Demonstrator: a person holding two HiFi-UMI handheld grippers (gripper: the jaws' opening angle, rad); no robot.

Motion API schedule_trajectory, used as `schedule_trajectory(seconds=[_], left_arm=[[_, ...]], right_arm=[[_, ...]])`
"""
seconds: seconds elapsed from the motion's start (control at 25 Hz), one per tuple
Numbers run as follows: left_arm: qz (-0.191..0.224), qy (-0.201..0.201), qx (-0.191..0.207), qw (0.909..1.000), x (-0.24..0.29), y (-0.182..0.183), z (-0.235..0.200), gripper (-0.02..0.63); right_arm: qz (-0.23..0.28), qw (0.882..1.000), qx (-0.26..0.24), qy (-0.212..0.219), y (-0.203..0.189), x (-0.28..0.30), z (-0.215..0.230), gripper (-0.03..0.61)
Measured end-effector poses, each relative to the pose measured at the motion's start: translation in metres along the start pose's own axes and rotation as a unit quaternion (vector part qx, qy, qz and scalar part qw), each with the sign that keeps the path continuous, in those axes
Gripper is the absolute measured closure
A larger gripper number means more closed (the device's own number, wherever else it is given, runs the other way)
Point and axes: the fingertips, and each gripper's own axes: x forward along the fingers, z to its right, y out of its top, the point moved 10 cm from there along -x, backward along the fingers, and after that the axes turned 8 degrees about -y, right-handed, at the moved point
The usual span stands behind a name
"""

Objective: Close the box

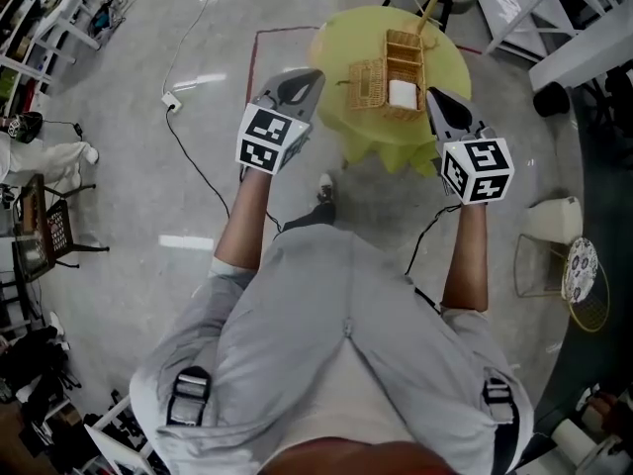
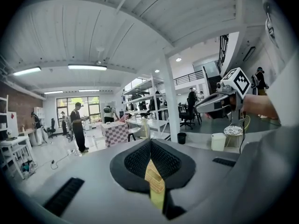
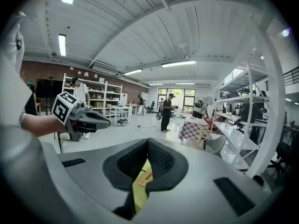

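Note:
An open wicker box [image 1: 404, 63] stands on a round yellow-green table [image 1: 341, 47], its lid [image 1: 367, 84] folded out flat to the left. Something white [image 1: 402, 93] lies inside it. Both grippers are held up in the air on the near side of the table, pointing forward over it. My left gripper [image 1: 315, 75] is left of the lid, its jaws shut with nothing between them [image 2: 150, 141]. My right gripper [image 1: 432, 94] hovers just right of the box, also shut and empty [image 3: 147, 140]. Each gripper shows in the other's view: the right gripper [image 2: 200, 107], the left gripper [image 3: 105, 122].
A power strip [image 1: 170, 100] with cables lies on the floor to the left. A white bucket [image 1: 554, 221] and a wire chair [image 1: 539, 265] stand at the right. White shelving [image 1: 59, 13] is at the far left, and people [image 2: 78, 125] stand further off in the hall.

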Motion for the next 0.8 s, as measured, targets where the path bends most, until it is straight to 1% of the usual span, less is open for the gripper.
schedule_trajectory(seconds=[0.16, 0.28, 0.4, 0.48, 0.6, 0.72, 0.8], left_arm=[[0.0, -0.002, -0.006, 1.0, 0.024, 0.003, -0.042, 0.584], [0.001, 0.0, -0.01, 0.9999, 0.038, 0.003, -0.073, 0.584], [-0.004, 0.0, -0.024, 0.9997, 0.052, -0.004, -0.101, 0.584], [-0.007, -0.001, -0.044, 0.999, 0.059, -0.013, -0.122, 0.584], [-0.014, 0.006, -0.074, 0.9972, 0.065, -0.033, -0.149, 0.584], [-0.024, 0.011, -0.089, 0.9957, 0.072, -0.051, -0.17, 0.584], [-0.034, 0.015, -0.1, 0.9943, 0.076, -0.063, -0.18, 0.584]], right_arm=[[-0.013, 1.0, -0.015, -0.013, 0.012, 0.043, 0.012, 0.554], [-0.03, 0.999, -0.027, -0.007, 0.019, 0.076, 0.017, 0.554], [-0.053, 0.997, -0.044, 0.029, 0.021, 0.112, 0.017, 0.554], [-0.074, 0.994, -0.059, 0.06, 0.021, 0.14, 0.013, 0.552], [-0.108, 0.987, -0.081, 0.09, 0.015, 0.18, 0.002, 0.549], [-0.139, 0.979, -0.093, 0.116, 0.0, 0.216, -0.008, 0.536], [-0.165, 0.971, -0.103, 0.139, -0.012, 0.238, -0.015, 0.521]])
